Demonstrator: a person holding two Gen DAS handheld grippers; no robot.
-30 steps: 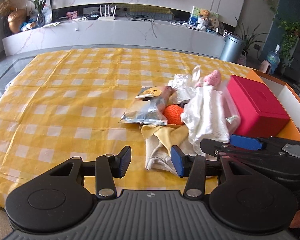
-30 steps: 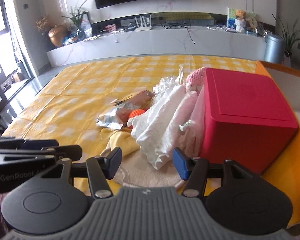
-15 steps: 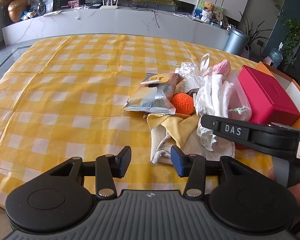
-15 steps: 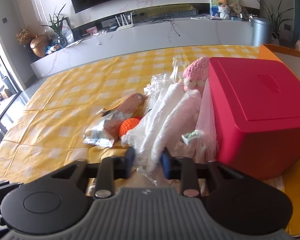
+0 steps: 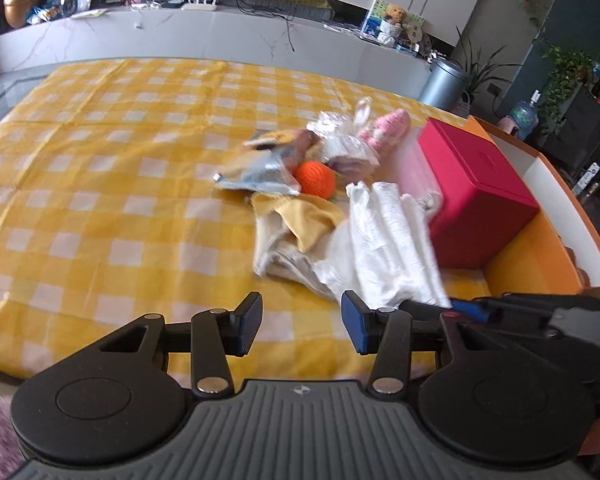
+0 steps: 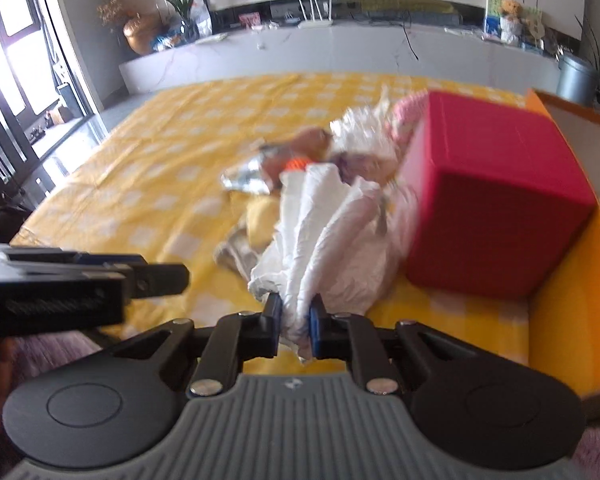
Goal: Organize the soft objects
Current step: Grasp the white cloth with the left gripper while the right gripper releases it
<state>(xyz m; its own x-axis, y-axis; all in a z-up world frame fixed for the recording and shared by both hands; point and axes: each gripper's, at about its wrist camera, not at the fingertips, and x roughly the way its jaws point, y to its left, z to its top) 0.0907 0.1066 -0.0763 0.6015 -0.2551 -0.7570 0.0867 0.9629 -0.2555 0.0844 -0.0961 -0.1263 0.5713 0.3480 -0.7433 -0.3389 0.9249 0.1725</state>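
A crumpled white cloth (image 6: 324,232) lies at the near side of a pile on the yellow checked tablecloth (image 5: 100,184). My right gripper (image 6: 295,330) is shut on its near end; the cloth also shows in the left wrist view (image 5: 384,252). Under it lie a yellow cloth (image 5: 304,216) and a beige cloth (image 5: 276,252). An orange knitted ball (image 5: 316,178), a pink knitted toy (image 5: 388,128) and a silver snack bag (image 5: 256,174) lie behind. My left gripper (image 5: 300,328) is open and empty, just short of the pile.
A red box (image 5: 472,192) stands right of the pile, beside an orange-lined open box (image 5: 540,256) at the table's right end. Crinkled clear plastic (image 5: 340,132) lies at the back of the pile. A white TV bench (image 5: 220,40) and a grey bin (image 5: 444,82) stand behind.
My right gripper went from open to shut on the white cloth and has pulled it toward the near edge. My left gripper has drawn back a little and stayed open.
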